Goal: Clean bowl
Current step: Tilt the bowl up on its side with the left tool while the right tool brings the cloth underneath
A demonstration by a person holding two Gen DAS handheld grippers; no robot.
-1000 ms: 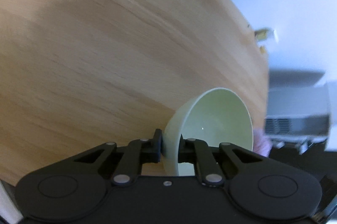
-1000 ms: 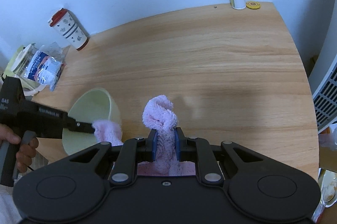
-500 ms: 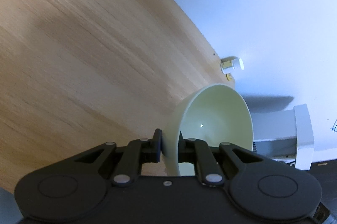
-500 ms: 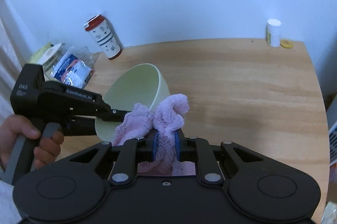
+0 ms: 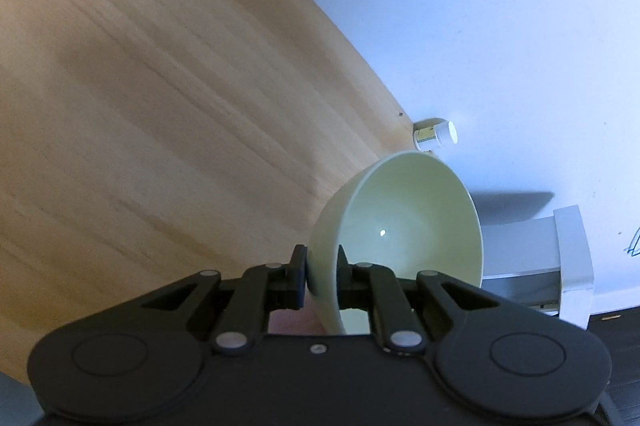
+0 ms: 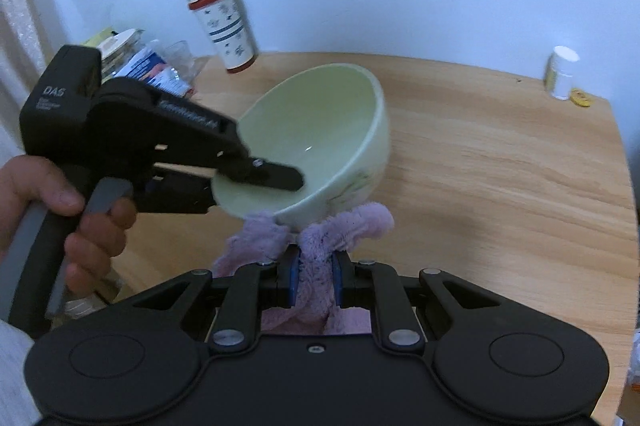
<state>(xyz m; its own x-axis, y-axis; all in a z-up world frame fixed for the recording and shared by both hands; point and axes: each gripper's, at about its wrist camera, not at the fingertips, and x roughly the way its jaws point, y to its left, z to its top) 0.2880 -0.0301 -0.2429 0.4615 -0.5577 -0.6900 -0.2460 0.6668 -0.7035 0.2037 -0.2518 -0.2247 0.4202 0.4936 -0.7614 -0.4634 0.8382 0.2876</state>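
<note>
A pale green bowl (image 6: pixel 316 129) is held in the air above the wooden table (image 6: pixel 500 161). My left gripper (image 5: pixel 322 266) is shut on the bowl's rim, one finger inside and one outside; the bowl (image 5: pixel 404 226) shows tilted in the left wrist view. In the right wrist view the left gripper (image 6: pixel 256 173) reaches in from the left, held by a hand. My right gripper (image 6: pixel 314 276) is shut on a pink fluffy cloth (image 6: pixel 340 230). The cloth's top touches the bowl's underside.
A red-lidded patterned cup (image 6: pixel 224 25) stands at the back of the table near the wall. Packets and a jar (image 6: pixel 140 61) lie at the back left. A small white bottle (image 6: pixel 562 71) and a yellow cap (image 6: pixel 580 97) sit at the back right corner.
The bowl has risen and come closer to my right gripper, its opening now turned more upward. The cloth has come under the bowl and touches its underside.
</note>
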